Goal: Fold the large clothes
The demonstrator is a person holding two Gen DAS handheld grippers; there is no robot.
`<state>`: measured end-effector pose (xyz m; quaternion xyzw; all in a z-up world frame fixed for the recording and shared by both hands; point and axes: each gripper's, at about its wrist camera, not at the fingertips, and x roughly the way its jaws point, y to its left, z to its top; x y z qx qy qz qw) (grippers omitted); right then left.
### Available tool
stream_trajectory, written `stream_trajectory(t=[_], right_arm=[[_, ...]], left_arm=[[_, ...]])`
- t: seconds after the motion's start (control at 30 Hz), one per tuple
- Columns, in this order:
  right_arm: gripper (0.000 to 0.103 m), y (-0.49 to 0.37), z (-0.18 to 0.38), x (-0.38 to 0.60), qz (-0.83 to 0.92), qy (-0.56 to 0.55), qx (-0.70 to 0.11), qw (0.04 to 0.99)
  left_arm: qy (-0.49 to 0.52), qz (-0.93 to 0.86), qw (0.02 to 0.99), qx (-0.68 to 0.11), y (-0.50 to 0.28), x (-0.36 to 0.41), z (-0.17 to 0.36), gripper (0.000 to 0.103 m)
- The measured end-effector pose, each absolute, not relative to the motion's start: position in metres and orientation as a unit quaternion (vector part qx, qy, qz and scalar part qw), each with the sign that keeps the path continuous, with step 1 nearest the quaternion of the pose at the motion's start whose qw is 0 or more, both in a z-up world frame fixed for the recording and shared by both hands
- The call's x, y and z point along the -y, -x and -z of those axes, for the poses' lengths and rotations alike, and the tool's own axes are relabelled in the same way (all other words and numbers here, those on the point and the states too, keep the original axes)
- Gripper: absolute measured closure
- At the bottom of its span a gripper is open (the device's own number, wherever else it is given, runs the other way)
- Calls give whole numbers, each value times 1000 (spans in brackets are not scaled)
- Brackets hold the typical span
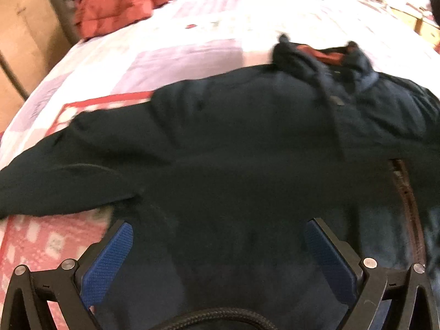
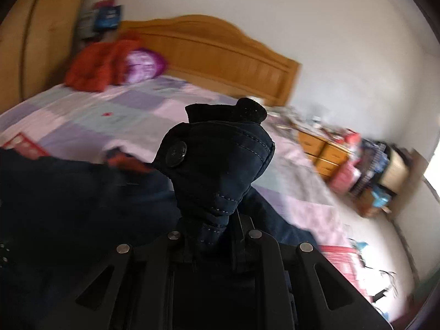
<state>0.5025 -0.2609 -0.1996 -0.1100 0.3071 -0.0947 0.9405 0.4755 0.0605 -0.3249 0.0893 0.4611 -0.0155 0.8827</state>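
Jacket, dark navy and bulky, sprawls across the bed as I work both grippers from my remote station. Around it I see a patchwork bedspread of lilac, pink and pale squares, a crumpled red padded garment near the wooden headboard, and a purple patterned pillow touching that garment. A wooden chest of drawers stands beside the bed, its top and the floor next to it crowded with blurred clutter I cannot identify. Nothing lies on top of the jacket; the red garment is well apart from it.

My left gripper hovers over the jacket's lower body with its blue-padded fingers spread wide and nothing clamped between them. My right gripper has its fingers pinched narrow on a bunched end of the jacket, a stitched tab with a dark button standing up out of the grip against the view of the room.

From the left wrist, one sleeve stretches out to the left, the collar shows an orange-red lining, and a brownish zipper strip runs down the right side. Both views are motion-blurred.
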Motion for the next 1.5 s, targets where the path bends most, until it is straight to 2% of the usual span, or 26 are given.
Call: stream_trajectory(t=[0.3,0.63,0.73,0.77,0.8,0.87,1.07,1.2,1.37,1.5], right_arm=[[85,-569,286,104,1,108,-371,922],[84,-587,338,56,-5,101,-412,905],[73,-583,339,59,-38,78,-429,899],[57,-581,341,54,-57,70,-432,897],[34,-577,339,53,-71,65,-432,897],[23,-569,339,41,-101,72,-422,898],[22,-542,319,43,-131,60,-401,905],[22,-523,296,94,-107,21,-391,914],[22,-510,291,177,-21,30,-395,918],[22,-513,299,234,30,13,-414,910]], left_arm=[[-77,-12,881,-466,-469,-132,332,0],[-61,-8,880,-472,-470,-151,346,0],[-60,-9,880,-470,-469,-151,345,0],[-60,-10,880,-470,-470,-151,345,0],[-60,-10,880,-470,-470,-151,345,0],[-62,-10,880,-470,-472,-149,344,0],[-67,-2,883,-465,-481,-133,334,0],[-59,25,889,-452,-498,-105,318,0],[-43,81,898,-430,-525,-44,297,0],[-59,114,882,-453,-552,12,316,0]])
